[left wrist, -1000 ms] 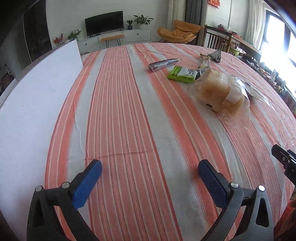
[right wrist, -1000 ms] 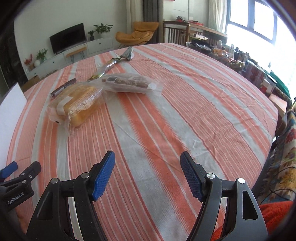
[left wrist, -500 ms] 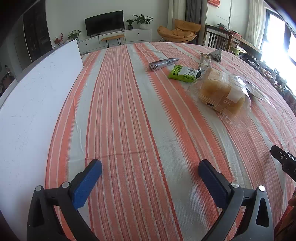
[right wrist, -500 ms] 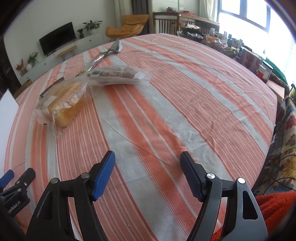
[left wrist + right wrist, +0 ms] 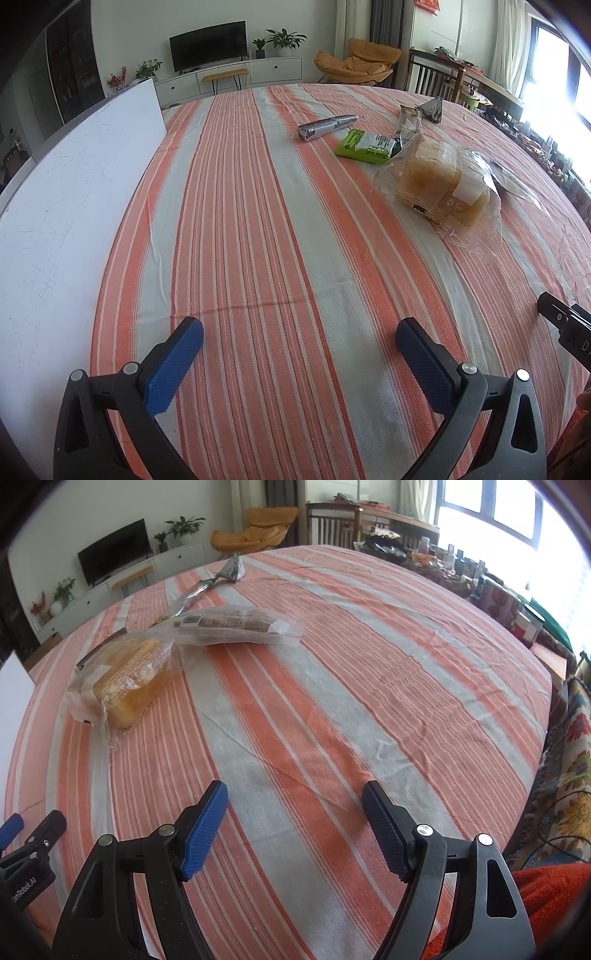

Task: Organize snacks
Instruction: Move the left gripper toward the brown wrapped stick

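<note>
Both grippers hovered over the striped worktop [image 5: 258,221], nothing between fingers. Left gripper [image 5: 300,354] fingers wide apart; right gripper [image 5: 294,823] fingers apart and opening. Bagged bread [image 5: 125,675] lay well ahead of the right fingers, to their left, brown snack pack [image 5: 229,626] just beyond it. Green packet [image 5: 364,146] and foil tube [image 5: 327,126] lay far ahead of left fingers.

Woven matt striped tablecloth [image 5: 258,221]; glossy clear plastic bread bag [image 5: 443,184]; shiny foil tube [image 5: 325,126]; smooth white board [image 5: 66,203].
</note>
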Demonstrator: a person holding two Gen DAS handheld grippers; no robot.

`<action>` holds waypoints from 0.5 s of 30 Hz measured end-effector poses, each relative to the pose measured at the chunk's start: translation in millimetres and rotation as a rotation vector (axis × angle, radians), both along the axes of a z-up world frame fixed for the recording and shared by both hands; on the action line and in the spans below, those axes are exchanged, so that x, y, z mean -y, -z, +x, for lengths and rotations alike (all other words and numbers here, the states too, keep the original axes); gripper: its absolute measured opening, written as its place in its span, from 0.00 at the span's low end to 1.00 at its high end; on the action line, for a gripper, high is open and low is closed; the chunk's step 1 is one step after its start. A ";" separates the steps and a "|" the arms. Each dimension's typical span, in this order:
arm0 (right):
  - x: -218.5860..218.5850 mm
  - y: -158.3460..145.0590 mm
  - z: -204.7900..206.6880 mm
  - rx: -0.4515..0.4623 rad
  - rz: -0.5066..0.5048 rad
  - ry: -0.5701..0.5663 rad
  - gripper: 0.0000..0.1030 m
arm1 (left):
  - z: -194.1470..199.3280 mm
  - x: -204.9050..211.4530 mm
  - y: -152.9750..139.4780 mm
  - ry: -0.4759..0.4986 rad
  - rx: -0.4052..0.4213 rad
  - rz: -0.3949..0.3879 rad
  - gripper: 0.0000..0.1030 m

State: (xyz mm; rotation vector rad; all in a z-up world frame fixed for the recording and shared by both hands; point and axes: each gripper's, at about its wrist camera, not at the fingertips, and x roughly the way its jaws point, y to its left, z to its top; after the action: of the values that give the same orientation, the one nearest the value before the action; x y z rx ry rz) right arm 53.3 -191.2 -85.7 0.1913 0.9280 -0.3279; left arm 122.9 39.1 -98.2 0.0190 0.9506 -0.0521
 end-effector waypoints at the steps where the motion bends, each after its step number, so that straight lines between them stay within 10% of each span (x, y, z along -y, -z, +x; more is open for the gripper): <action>1: -0.1 0.0 -0.1 -0.001 -0.001 0.000 0.76 | 0.1 -0.3 0.0 0.000 0.000 0.000 1.00; 15: -2.8 0.8 -0.5 -0.011 -0.010 -0.010 0.81 | 0.0 -0.6 -0.4 0.000 0.000 0.000 1.00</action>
State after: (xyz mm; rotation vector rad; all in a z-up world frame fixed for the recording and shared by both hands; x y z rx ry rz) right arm 52.8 -188.4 -86.5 0.1756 0.9381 -0.3245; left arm 122.8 39.7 -97.9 0.0193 0.9506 -0.0521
